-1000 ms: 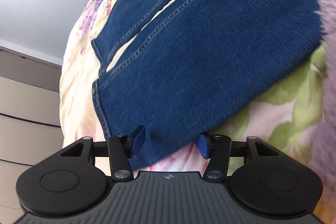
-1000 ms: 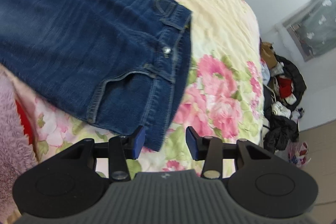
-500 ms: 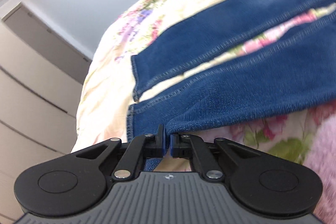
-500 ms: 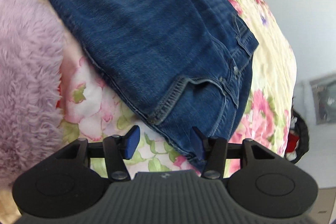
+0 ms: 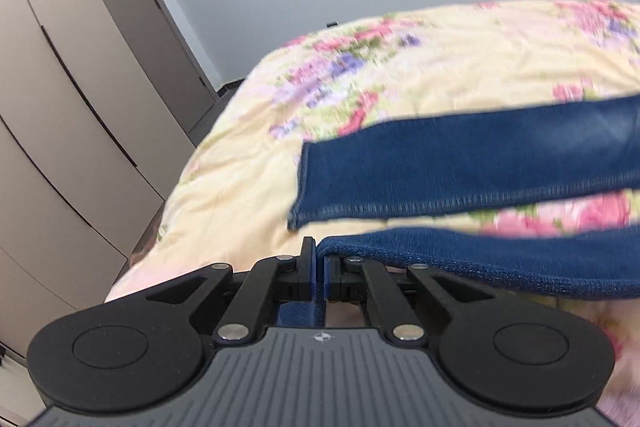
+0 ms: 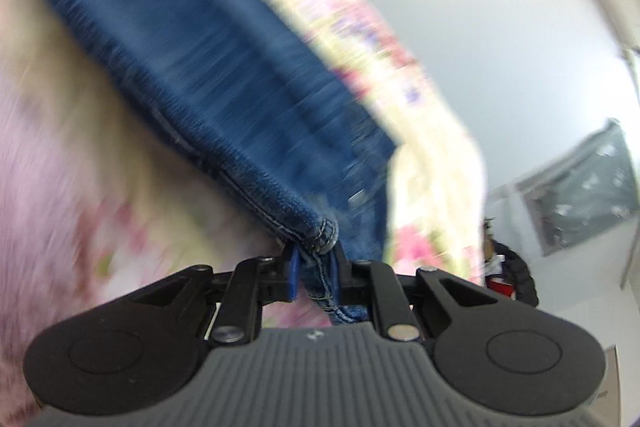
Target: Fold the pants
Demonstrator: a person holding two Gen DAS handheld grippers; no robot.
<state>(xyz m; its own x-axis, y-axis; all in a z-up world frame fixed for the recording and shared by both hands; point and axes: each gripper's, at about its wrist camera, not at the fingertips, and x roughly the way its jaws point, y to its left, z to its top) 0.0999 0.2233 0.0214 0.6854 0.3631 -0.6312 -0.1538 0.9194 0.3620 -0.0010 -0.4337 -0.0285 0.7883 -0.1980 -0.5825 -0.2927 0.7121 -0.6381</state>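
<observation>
Dark blue jeans point(image 5: 480, 163) lie on a floral bedspread point(image 5: 400, 75). My left gripper point(image 5: 319, 267) is shut on the hem end of the near leg point(image 5: 460, 259), which is lifted off the bed; the far leg lies flat beyond it. My right gripper point(image 6: 314, 263) is shut on the waistband corner of the jeans point(image 6: 224, 75), which stretch away up and left. The right wrist view is blurred by motion.
Beige wardrobe doors point(image 5: 60, 131) and a grey door point(image 5: 152, 27) stand left of the bed. A purple fluffy blanket point(image 6: 36, 195) lies at the near left. A pile of dark clothes point(image 6: 512, 275) sits on the floor at the right, by the bed's edge.
The left gripper closed on the leg hem and has lifted it. The right gripper, open half a second ago, has closed on the waistband corner and is raising it.
</observation>
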